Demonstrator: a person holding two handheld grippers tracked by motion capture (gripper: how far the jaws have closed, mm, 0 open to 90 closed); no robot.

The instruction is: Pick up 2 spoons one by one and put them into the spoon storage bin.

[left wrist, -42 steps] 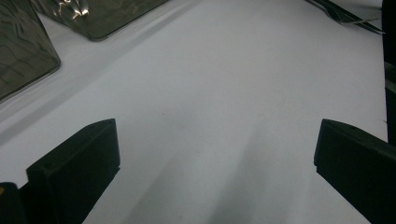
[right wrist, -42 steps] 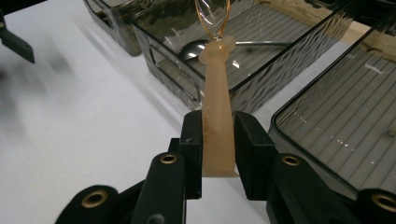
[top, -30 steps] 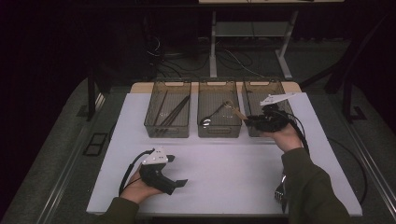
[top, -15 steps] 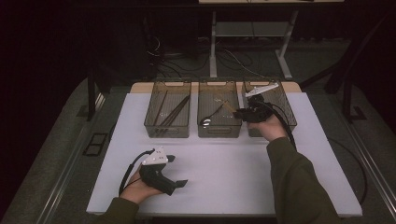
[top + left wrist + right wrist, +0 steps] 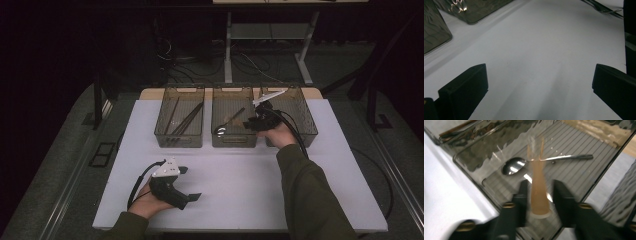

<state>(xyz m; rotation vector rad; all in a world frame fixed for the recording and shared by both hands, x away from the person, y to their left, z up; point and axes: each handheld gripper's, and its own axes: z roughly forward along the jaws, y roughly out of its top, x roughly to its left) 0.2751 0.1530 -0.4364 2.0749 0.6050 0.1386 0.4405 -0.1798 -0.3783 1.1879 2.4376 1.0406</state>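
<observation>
Wooden fork [image 5: 537, 182], blurred, hangs over the middle bin [image 5: 233, 142] on the white surface [image 5: 250, 200], between the right tongs [image 5: 539, 195], whose jaws have just been opening around it. A spoon [image 5: 524, 165] lies beneath. Left tongs [image 5: 536, 85] gape wide, empty.

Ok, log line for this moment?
right gripper: over middle bin, jaws just opening, wooden utensil loose between them | spoon: in that bin | left gripper: open, empty, over table
</observation>
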